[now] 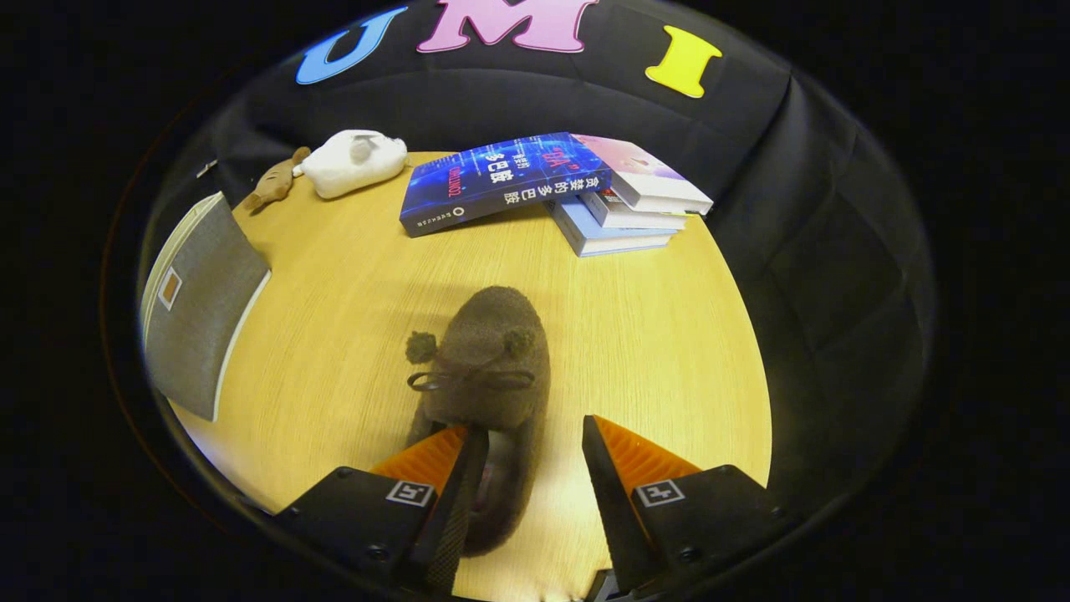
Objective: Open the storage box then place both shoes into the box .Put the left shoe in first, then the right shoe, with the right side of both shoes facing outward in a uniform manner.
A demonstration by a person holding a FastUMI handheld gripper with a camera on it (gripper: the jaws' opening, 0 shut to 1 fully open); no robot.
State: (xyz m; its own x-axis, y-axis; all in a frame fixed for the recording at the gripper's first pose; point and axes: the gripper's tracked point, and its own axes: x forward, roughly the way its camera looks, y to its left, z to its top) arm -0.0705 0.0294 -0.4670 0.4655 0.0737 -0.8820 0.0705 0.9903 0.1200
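A wooden table [652, 351] lay beyond the fingers, a grey box [201, 309] far to their left. A fuzzy brown shoe [489, 368] sat between the spread gripper [522, 435] fingers, probably light and soft, best pinched at its heel rim.

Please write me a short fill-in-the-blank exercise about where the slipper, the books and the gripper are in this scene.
1. The brown slipper lies on the wooden ____, toe towards the books.
2. The gripper has its fingers ____, one at the slipper's heel opening, the other apart from the slipper.
3. The blue book leans on a ____ of other books.
4. Beside the white plush toy lies a smaller ____ one.

Missing words: table; open; stack; brown
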